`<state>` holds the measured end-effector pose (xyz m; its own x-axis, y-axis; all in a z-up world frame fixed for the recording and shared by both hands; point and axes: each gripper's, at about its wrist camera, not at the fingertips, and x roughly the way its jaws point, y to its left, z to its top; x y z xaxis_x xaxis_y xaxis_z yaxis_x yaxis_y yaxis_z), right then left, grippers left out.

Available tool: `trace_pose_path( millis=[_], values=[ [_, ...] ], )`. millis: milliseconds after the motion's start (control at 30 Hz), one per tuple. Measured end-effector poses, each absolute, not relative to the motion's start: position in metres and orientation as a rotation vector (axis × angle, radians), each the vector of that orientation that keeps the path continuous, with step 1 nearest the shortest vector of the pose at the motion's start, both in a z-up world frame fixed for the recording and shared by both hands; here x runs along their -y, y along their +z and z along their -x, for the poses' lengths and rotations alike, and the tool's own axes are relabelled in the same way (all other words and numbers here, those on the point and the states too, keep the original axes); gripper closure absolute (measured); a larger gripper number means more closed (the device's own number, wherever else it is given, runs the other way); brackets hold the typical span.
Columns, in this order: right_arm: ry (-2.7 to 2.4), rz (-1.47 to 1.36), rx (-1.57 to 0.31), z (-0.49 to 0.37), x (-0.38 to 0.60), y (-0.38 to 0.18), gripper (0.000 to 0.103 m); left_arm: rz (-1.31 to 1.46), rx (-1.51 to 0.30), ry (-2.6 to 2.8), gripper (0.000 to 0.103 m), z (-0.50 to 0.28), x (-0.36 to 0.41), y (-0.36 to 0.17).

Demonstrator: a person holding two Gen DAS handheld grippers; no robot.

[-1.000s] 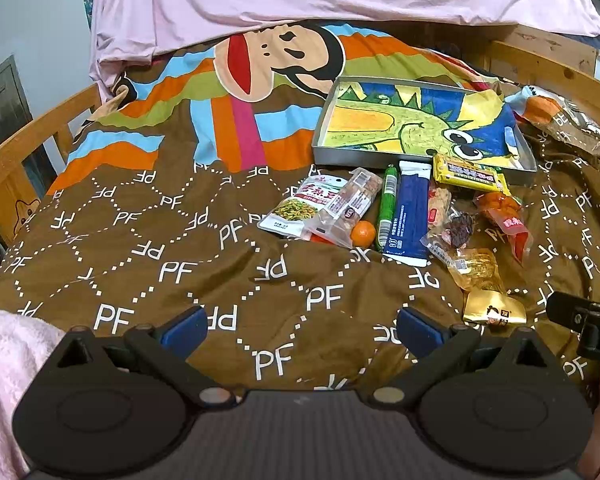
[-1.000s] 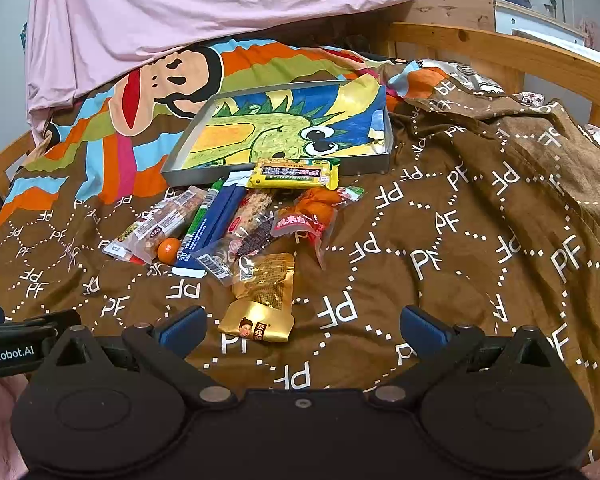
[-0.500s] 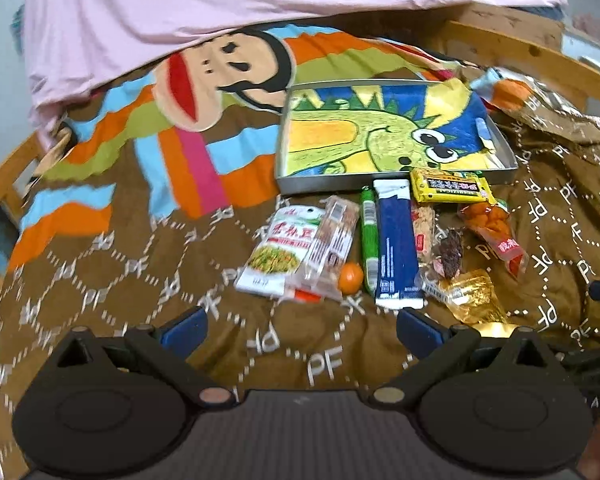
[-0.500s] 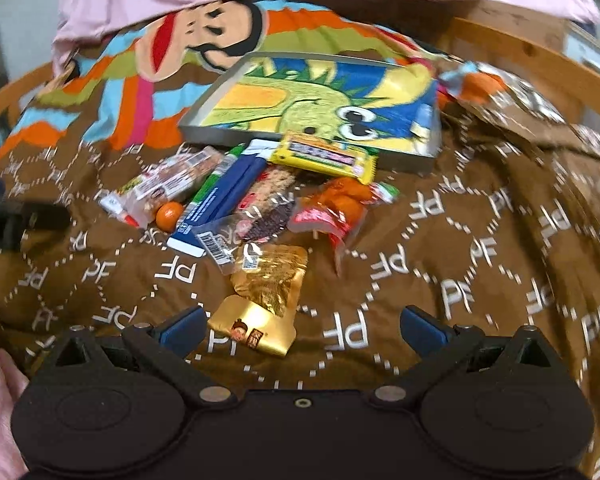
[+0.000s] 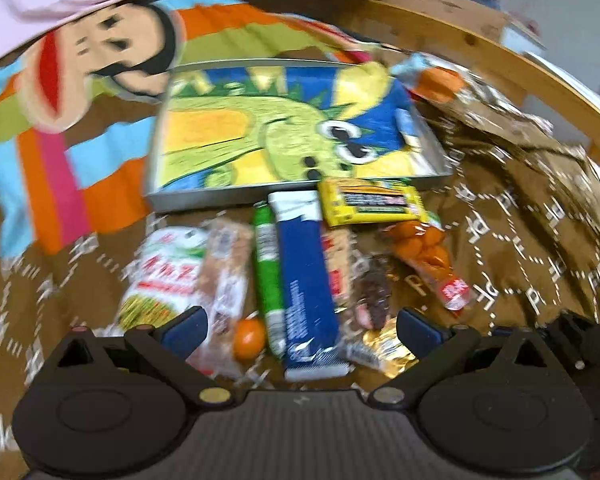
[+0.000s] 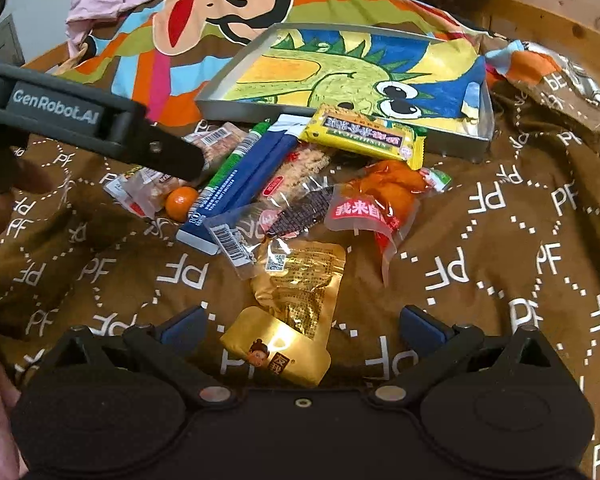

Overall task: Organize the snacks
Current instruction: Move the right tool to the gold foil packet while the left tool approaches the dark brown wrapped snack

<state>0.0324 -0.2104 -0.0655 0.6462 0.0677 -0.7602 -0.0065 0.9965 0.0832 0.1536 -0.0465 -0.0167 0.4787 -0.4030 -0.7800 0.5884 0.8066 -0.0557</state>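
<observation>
Snacks are lying in a loose heap on a brown quilted bedspread (image 6: 480,264) printed with white dotted lattices and "PF" letters. The left gripper (image 5: 300,326) is hovering with its blue-padded jaws spread wide, gripping nothing; the view is motion-blurred. Between its jaws are lying a small round orange fruit (image 5: 249,333), a slim green stick pack (image 5: 267,264) and a long flat dark-blue box (image 5: 306,280). Just outside its left jaw are sitting a white-and-green crinkled pouch (image 5: 160,276) and a clear wrapper of brown biscuits (image 5: 226,276).

The right gripper (image 6: 300,326) is likewise holding its jaws wide apart and empty. A glossy gold foil pouch (image 6: 296,304), flat and creased, is lying between these jaws, its lower edge almost at the gripper body. Ahead of the jaws are resting a clear packet of dark dried fruit (image 6: 300,212), a transparent vacuum bag of orange pieces with a red label (image 6: 374,196) and a yellow foil bar wrapper (image 6: 364,132) leaning on the tray's near wall.

Beyond the heap, a shallow rectangular grey metal tray (image 6: 220,92), lined with a crayon-textured green dinosaur picture, is sitting with nothing loaded into it. The left gripper's black arm is crossing the right view's left side, above the biscuit wrapper.
</observation>
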Motion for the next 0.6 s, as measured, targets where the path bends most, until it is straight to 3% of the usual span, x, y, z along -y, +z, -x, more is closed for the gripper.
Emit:
trace_pose_path(
  millis=[267,433,567,600],
  values=[
    [0.042,-0.026,-0.876,-0.042,0.199,-0.078,0.020,-0.357,-0.796,-0.807,0.001,-0.155,0.078,-0.032],
    [-0.003,-0.060,-0.906,-0.044,0.197,-0.083,0.022,-0.390,-0.790,-0.944,0.001,-0.154,0.089,-0.042],
    [-0.021,-0.047,-0.904,-0.039,0.196,-0.083,0.044,-0.423,-0.835,-1.008,0.001,-0.158,0.101,-0.053],
    [-0.027,-0.057,-0.906,-0.038,0.197,-0.082,0.046,-0.418,-0.844,-1.021,0.001,-0.159,0.102,-0.054]
  ],
)
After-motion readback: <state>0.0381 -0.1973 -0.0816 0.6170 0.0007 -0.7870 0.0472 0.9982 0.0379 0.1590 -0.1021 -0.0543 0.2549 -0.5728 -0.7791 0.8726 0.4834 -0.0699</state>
